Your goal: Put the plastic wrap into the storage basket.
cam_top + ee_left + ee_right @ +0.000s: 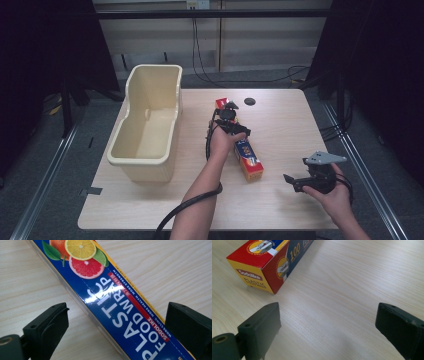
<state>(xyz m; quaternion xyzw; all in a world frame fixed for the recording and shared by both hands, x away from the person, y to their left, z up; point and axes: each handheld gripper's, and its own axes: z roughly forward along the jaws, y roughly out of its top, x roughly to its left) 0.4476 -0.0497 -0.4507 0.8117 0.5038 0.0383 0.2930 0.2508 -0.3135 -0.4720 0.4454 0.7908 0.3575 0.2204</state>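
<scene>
A long blue plastic food wrap box (248,159) with red and yellow ends lies slantwise on the middle of the wooden table. My left gripper (234,119) hovers over the box's far half, open. In the left gripper view the box (120,307) runs between the two jaws, which stand wide on either side without touching it. My right gripper (295,171) is open near the table's front right, held in a hand. In the right gripper view its jaws (328,307) frame bare table, with the box's near end (262,262) ahead to the left.
A cream plastic tub (128,159) stands empty on the table's left side, partly over the left edge. A small dark round disc (249,101) lies near the far edge, beyond the box. Cables trail on the floor behind the table.
</scene>
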